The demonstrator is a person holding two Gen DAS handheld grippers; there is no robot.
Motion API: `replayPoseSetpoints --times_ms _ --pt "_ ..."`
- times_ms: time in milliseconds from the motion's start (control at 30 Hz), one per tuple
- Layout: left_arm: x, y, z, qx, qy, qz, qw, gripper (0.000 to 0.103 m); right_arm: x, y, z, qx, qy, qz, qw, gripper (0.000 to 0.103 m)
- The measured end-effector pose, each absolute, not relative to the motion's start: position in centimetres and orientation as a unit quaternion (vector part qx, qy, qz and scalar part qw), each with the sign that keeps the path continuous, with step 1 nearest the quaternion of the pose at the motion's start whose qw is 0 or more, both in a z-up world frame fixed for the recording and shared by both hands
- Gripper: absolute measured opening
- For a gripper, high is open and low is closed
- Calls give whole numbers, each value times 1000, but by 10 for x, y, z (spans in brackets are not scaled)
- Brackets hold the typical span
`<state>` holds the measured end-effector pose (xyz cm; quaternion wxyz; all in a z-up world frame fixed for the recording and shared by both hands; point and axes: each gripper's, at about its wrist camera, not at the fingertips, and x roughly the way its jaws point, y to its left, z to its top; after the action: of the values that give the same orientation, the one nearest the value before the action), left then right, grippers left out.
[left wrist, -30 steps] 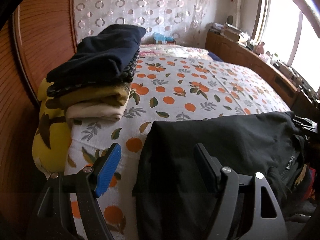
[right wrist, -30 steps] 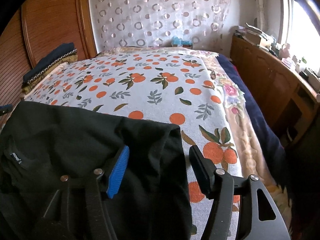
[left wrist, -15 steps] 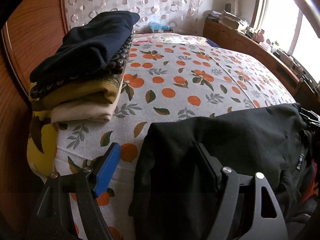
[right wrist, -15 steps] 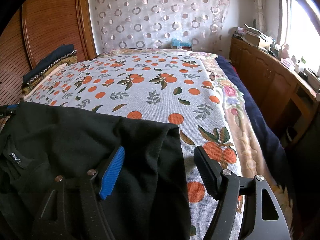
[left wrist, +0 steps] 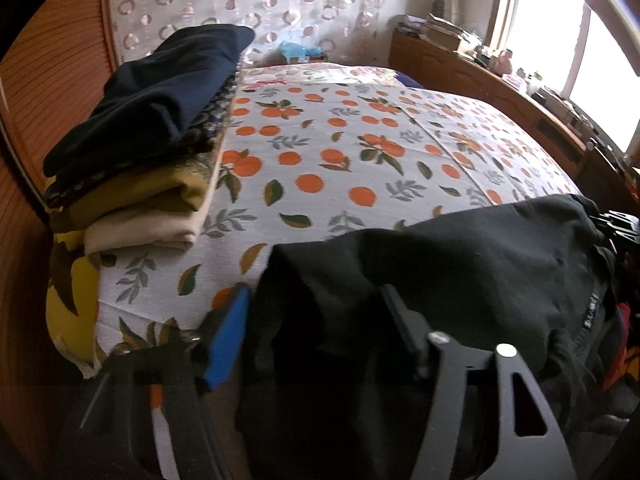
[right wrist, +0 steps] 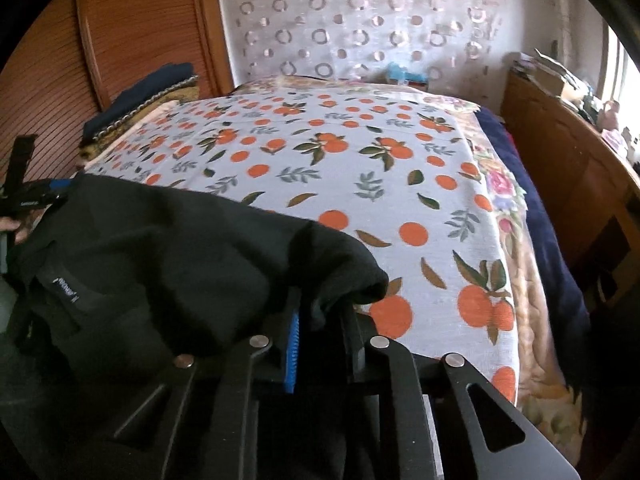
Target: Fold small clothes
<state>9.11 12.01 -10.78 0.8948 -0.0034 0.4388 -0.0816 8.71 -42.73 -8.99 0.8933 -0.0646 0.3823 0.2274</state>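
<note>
A black garment (left wrist: pixel 440 276) lies at the near edge of the bed; it also shows in the right wrist view (right wrist: pixel 168 248). My left gripper (left wrist: pixel 316 332) stands open around the garment's left corner, with the cloth between its fingers. My right gripper (right wrist: pixel 320 324) is shut on the garment's right corner, and the cloth bulges over its fingers. A white label (right wrist: pixel 64 282) shows at the garment's neck.
A stack of folded clothes (left wrist: pixel 152 136) sits at the bed's left side by the wooden headboard (left wrist: pixel 48 80). The orange-patterned bedspread (left wrist: pixel 352 152) stretches ahead. A wooden cabinet (right wrist: pixel 568 168) runs along the right, under the window.
My right gripper has closed on the garment's right corner and lifted the cloth. My left gripper has moved a little closer to the left corner and stays open.
</note>
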Motion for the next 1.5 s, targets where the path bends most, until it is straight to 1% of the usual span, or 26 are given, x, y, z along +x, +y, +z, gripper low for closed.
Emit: replayPoseSetpoints --times_ms 33,67,100,133,167,233,267,433,567,633,800,900,1033,1233,1267,1367,1500 --pt "90 119 -107 -5 439 -88 894 44 86 -428 -89 -62 383 229 893 13" --pt "87 119 -105 -9 441 -96 892 24 82 -427 -87 -60 380 232 893 12" --pt "85 119 -104 -16 441 -102 891 11 79 -429 -84 -60 373 235 896 11" --pt "79 119 -99 -27 430 -106 896 11 73 -428 -80 -58 364 238 899 11" --pt "65 117 -86 -45 398 -116 909 11 67 -429 -74 -55 355 240 902 11" --pt "48 113 -68 -55 372 -123 919 11 53 -430 -60 -47 336 248 907 10" --pt "34 109 -54 -50 348 -119 929 10 45 -429 -51 -49 326 257 908 10" --pt "-8 99 -4 -53 283 -130 949 10 12 -427 1 -59 266 264 925 10" --pt "-33 94 44 -41 223 -137 964 10 -12 -434 48 -43 209 263 941 10" --pt "-39 99 62 -49 191 -129 972 10 -18 -437 69 -44 185 252 949 10" --pt "-44 109 92 -62 153 -128 978 10 -30 -441 119 -49 125 243 961 10" --pt "-47 111 115 -54 130 -126 982 10 -39 -440 145 -55 96 246 963 10" --pt "-37 109 152 -36 92 -126 987 10 -43 -429 175 -93 65 232 966 10" --pt "-34 108 193 -17 42 -117 992 10 -53 -420 207 -112 22 219 969 10" --pt "-36 108 195 -15 38 -117 992 10 -54 -419 200 -114 16 218 969 10" --pt "-41 107 207 -9 19 -112 993 10 -63 -415 211 -122 -2 212 970 10" --pt "-39 102 214 1 8 -108 994 10 -62 -418 193 -125 -17 207 970 10"
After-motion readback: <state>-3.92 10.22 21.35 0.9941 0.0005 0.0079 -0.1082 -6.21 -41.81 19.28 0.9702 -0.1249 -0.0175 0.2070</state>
